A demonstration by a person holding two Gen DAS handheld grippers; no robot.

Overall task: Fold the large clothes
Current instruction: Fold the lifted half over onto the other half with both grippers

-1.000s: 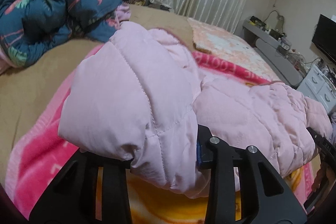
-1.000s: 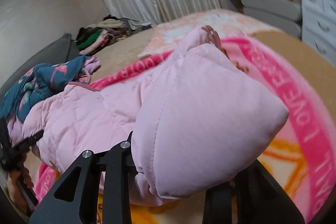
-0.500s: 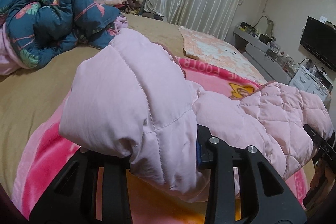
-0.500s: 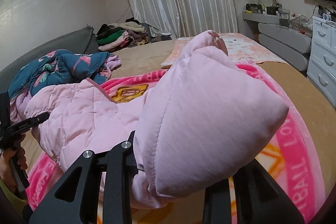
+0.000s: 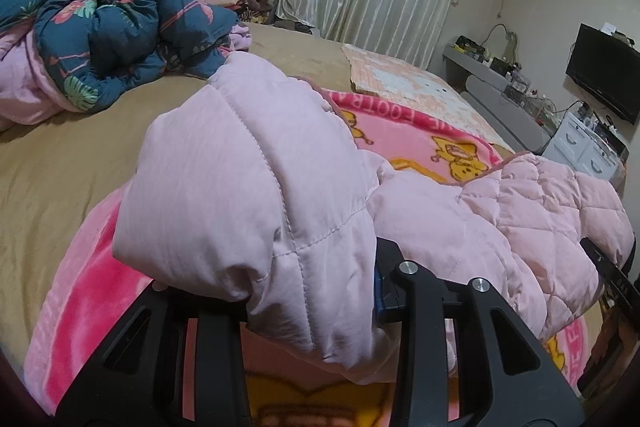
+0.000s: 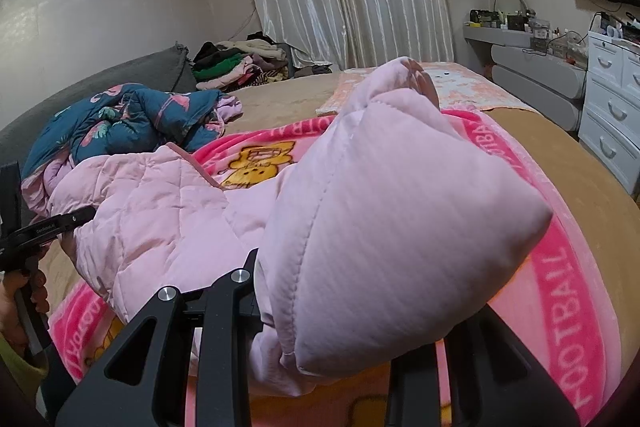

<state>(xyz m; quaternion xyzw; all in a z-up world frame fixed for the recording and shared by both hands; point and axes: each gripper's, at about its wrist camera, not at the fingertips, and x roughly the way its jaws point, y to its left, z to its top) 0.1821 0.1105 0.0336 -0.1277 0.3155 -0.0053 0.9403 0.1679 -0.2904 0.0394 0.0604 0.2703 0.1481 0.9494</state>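
Note:
A pale pink quilted padded jacket (image 5: 256, 187) hangs between both grippers above the bed. My left gripper (image 5: 308, 311) is shut on one puffy end of the jacket, which bulges over its black fingers and hides the tips. My right gripper (image 6: 340, 311) is shut on the other end of the jacket (image 6: 392, 211), whose stuffed fold covers the right finger. The quilted middle (image 5: 552, 211) sags between them over a pink cartoon blanket (image 5: 432, 147). The other gripper shows at the edge of each view, with a hand (image 6: 16, 291) on it in the right wrist view.
The tan bed (image 5: 72, 147) carries a crumpled blue flamingo-print quilt (image 5: 108, 27) at the far left and a pile of folded clothes (image 6: 240, 63) by the curtains. A grey shelf (image 6: 536, 67), white drawers (image 6: 612, 107) and a wall television (image 5: 604, 71) stand on the right.
Both grippers have pulled back along the bed with the jacket held in them, rising a little. More of the cartoon blanket shows beyond the jacket. The right view has levelled out.

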